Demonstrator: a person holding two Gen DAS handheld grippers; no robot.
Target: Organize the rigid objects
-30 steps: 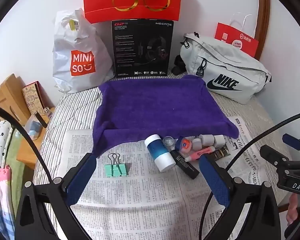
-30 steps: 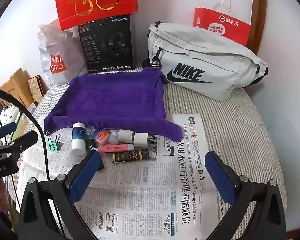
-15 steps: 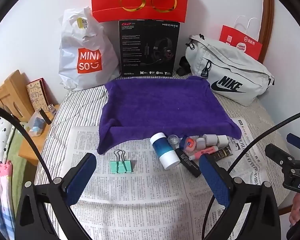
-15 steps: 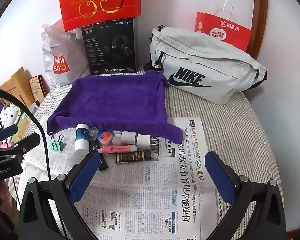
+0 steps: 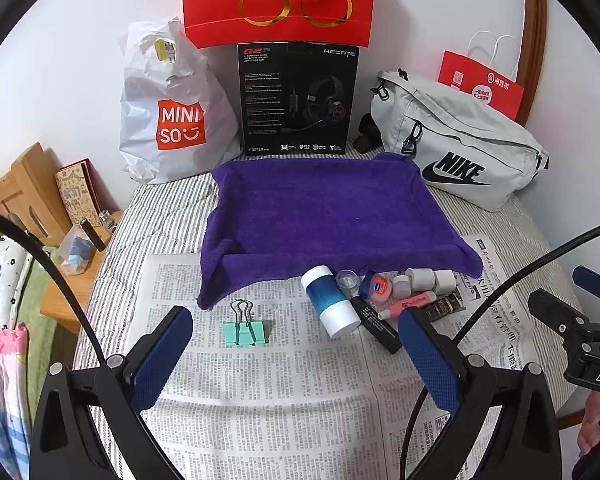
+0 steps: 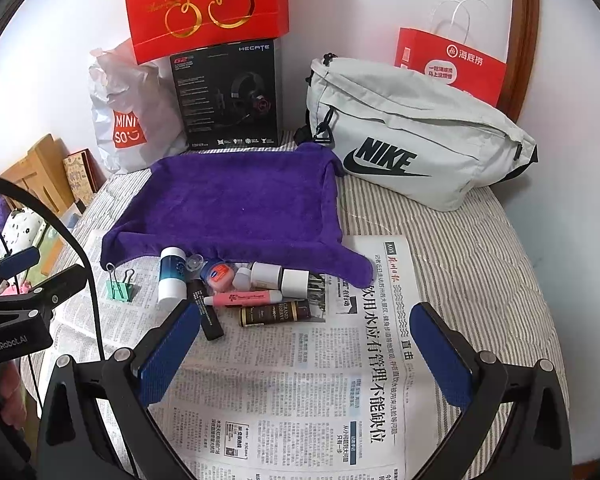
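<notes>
Both cameras had drawn back a little since the earlier frames, so the clutter sat lower and nearer frame centre. You held the left gripper point(image 5: 296, 334) with jaws wide and empty above the newspaper point(image 5: 284, 400); the right gripper point(image 6: 304, 334) was likewise wide, gripping nothing.

Surface: striped bedding point(image 6: 480, 248), newspaper spread over the lower half, purple towel point(image 5: 328, 216) laid flat at centre. Along the towel's near edge lay the rigid objects: blue-and-white bottle point(image 5: 330, 302) on its side, red-capped tin point(image 5: 378, 285), pink highlighter point(image 5: 406, 304), black tube point(image 5: 376, 324), brown tube point(image 6: 276, 313), white caps point(image 6: 280, 276). Green binder clip point(image 5: 245, 330) sat apart, left of centre.

Room: white wall behind. Upper frame held red gift bag point(image 5: 278, 0), headset box point(image 5: 298, 98), Miniso bag point(image 5: 172, 108). Grey Nike bag point(image 6: 416, 136) was at upper right, and a wooden stand point(image 5: 20, 192) at far left.
</notes>
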